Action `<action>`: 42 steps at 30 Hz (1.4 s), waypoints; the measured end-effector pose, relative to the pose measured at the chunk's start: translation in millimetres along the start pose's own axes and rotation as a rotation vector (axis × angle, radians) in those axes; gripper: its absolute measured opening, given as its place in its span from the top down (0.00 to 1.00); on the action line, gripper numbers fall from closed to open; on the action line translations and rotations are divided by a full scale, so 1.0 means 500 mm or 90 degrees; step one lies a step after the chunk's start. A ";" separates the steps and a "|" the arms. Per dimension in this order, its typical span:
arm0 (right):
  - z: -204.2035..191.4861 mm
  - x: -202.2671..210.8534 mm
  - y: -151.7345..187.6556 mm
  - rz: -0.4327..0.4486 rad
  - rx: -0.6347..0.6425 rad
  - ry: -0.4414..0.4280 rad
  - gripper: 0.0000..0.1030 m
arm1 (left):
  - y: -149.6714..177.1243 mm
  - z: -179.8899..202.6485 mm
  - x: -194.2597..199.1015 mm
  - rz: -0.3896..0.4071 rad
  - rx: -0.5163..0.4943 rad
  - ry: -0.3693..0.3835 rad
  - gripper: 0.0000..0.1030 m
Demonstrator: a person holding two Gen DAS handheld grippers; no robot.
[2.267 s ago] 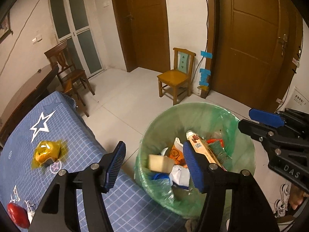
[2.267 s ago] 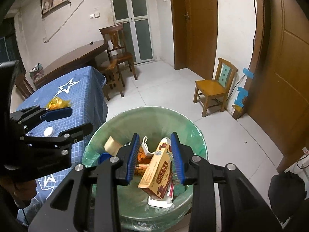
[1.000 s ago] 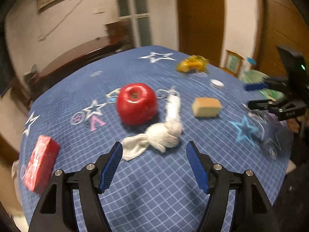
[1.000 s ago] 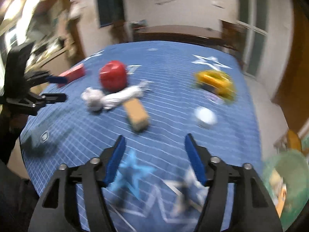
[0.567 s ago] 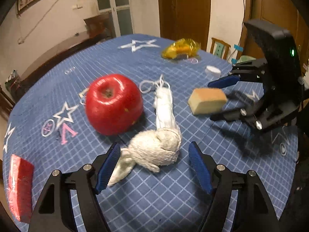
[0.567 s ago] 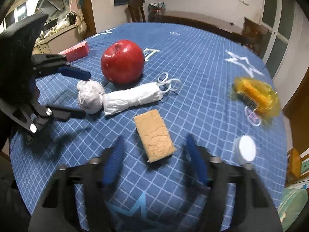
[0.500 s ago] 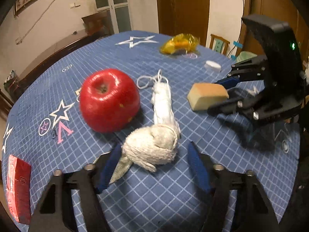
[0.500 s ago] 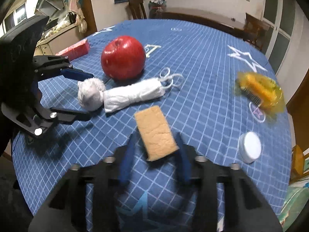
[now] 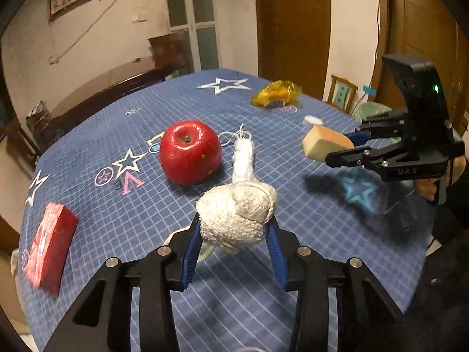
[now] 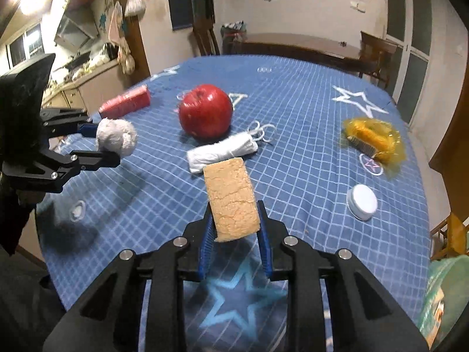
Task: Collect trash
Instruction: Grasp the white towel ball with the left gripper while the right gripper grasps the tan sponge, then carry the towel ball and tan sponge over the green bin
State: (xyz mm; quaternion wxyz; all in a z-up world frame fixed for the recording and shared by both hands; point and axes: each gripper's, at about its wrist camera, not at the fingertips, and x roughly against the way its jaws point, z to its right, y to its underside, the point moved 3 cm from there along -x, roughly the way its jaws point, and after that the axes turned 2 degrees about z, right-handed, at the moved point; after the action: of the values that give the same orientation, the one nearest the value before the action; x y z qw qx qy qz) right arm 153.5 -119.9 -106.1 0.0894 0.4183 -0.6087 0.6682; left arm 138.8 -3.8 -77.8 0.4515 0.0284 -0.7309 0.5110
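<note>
Both hand-held grippers have just picked a piece of trash from the round table with the blue checked cloth (image 9: 123,135), so the step in hand is the grasp and lift. The left gripper (image 9: 233,242) has its jaws closing on a balled white terry rag (image 9: 236,215), and the blue pads press its two sides; the rag is up off the cloth at the near edge of the table. The right gripper (image 10: 234,233) has its jaws closing on a tan rectangular sponge-like block (image 10: 230,198), held by its near end and lifted clear of the cloth.

On the table remain a shiny red apple (image 9: 190,151), a rolled white cloth with thin string loops (image 10: 222,152), a crumpled yellow plastic wrapper (image 10: 373,142), a small white round cap (image 10: 362,201) and a red flat box (image 9: 48,248).

A green-lined trash bin (image 10: 445,302) shows at the far right, below the table edge. I judge the next move is to carry both pieces there, keeping the soft rag well pinched.
</note>
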 end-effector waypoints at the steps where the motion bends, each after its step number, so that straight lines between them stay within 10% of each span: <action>1: 0.000 0.010 0.000 0.009 -0.006 0.001 0.75 | -0.003 0.006 0.011 0.004 0.006 -0.002 0.58; 12: 0.037 0.116 0.031 0.061 -0.075 0.061 0.76 | -0.097 0.198 -0.035 -0.002 -0.017 -0.027 0.58; 24: 0.226 0.332 0.072 0.124 -0.183 0.243 0.76 | -0.291 0.389 -0.088 0.058 -0.098 -0.018 0.58; 42: 0.454 0.481 0.175 0.096 -0.321 0.444 0.76 | -0.478 0.720 -0.251 0.074 -0.218 0.101 0.58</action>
State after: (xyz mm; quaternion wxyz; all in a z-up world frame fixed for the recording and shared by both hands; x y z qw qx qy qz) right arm 48.1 -436.8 -31.0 0.3403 0.0868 -0.7151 0.6044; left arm 106.1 -448.5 -17.0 0.4756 -0.1316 -0.7698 0.4049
